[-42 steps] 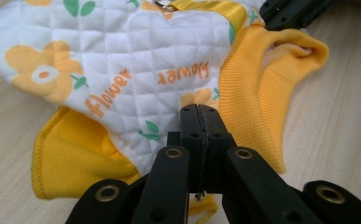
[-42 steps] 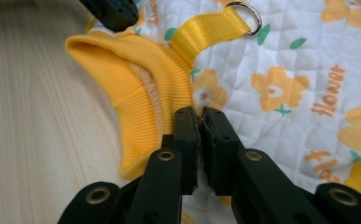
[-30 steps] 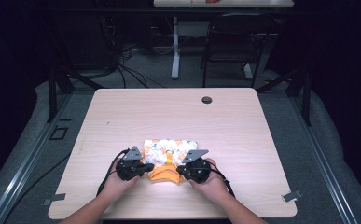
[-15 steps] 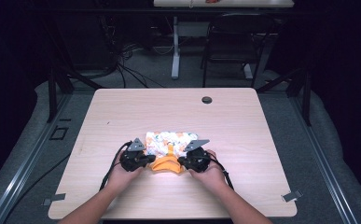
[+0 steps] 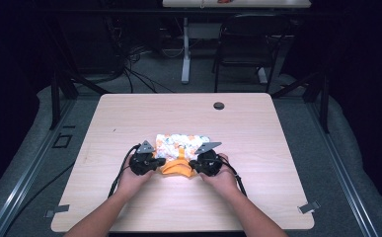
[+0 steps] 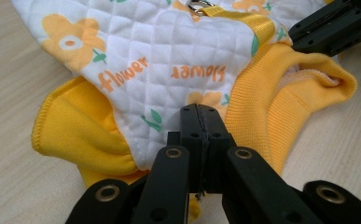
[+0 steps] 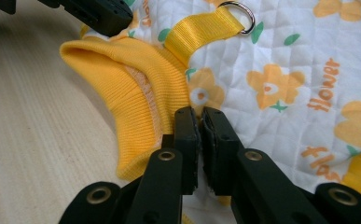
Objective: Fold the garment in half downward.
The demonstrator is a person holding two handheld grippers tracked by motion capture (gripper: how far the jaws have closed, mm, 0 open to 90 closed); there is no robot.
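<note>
Garment, small, quilted white with orange flowers and yellow ribbed trim, lies near the middle of the table, toward the person's side. High view: left gripper at the garment's near left edge, right gripper at its near right edge, a hand behind each; a round dark grommet sits near the table's far edge. Left gripper view: left gripper with jaws pressed together, pinching the quilted hem; a yellow sleeve to one side, the ribbed collar to the other; the other gripper's black jaw shows at upper right. Right gripper view: right gripper with jaws nearly together, pinching fabric where the collar meets the quilting; a yellow strap with a metal ring lies beyond.
</note>
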